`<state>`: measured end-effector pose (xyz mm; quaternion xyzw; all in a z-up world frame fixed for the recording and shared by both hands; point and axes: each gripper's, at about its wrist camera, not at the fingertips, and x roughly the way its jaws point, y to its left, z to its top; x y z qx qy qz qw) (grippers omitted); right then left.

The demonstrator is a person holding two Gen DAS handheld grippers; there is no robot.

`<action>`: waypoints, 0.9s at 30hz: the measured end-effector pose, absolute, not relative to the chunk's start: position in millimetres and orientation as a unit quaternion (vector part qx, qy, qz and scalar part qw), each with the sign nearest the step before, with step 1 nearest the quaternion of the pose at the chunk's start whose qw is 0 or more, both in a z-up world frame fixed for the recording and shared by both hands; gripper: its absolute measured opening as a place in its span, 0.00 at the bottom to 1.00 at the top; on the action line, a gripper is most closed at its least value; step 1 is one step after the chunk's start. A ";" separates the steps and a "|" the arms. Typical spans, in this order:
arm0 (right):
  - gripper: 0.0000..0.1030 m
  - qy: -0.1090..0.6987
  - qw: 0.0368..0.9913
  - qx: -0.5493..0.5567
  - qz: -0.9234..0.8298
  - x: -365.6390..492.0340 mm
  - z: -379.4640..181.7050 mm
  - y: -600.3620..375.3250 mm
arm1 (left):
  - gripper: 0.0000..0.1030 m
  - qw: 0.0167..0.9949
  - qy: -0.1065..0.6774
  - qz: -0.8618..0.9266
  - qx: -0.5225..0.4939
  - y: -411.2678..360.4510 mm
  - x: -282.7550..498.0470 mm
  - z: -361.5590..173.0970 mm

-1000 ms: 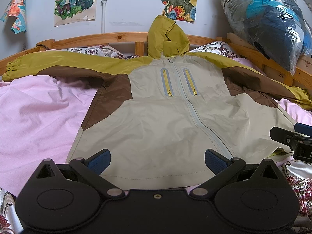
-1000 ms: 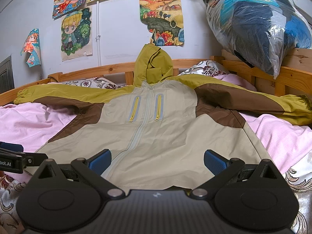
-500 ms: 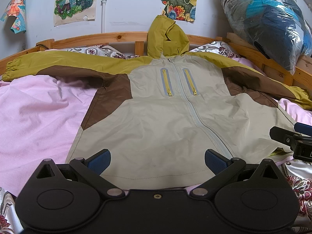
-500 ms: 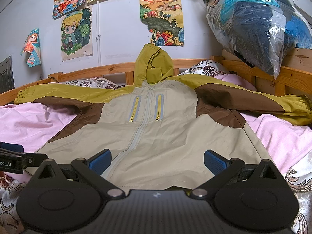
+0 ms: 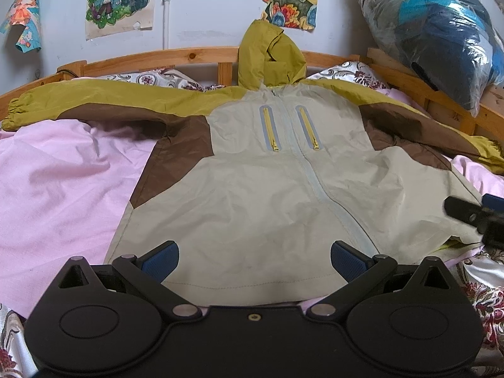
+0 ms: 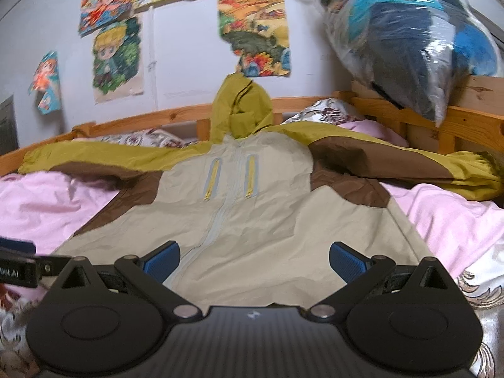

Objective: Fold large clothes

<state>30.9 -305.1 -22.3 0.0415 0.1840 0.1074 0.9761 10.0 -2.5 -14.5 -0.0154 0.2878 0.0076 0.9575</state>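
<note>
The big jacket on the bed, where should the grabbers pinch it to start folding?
Probably the sleeve cuffs. The jacket lies flat, front up, sleeves spread wide. The open left gripper could take the left cuff from outside; the open right gripper the right cuff.

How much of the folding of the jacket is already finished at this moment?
Done: the jacket lies spread face up on the pink sheet, zipped, both sleeves out, hood against the headboard. In hand: nothing; the left tongs and right tongs are open at the hem, holding no cloth. Left: every fold.
</note>
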 end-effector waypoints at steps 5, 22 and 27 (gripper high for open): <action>1.00 0.168 0.979 0.109 0.041 43.7 -14.8 -339.9 | 0.99 0.955 0.295 -0.002 -0.019 -3.5 33.5 -1.3; 1.00 0.141 0.940 0.255 -0.180 152.8 -10.5 -493.8 | 0.99 0.945 0.320 -0.069 0.013 -38.5 138.5 44.4; 0.92 0.137 0.907 0.316 -0.243 187.0 -21.5 -514.8 | 0.99 0.932 0.353 -0.086 0.000 -42.1 151.3 21.2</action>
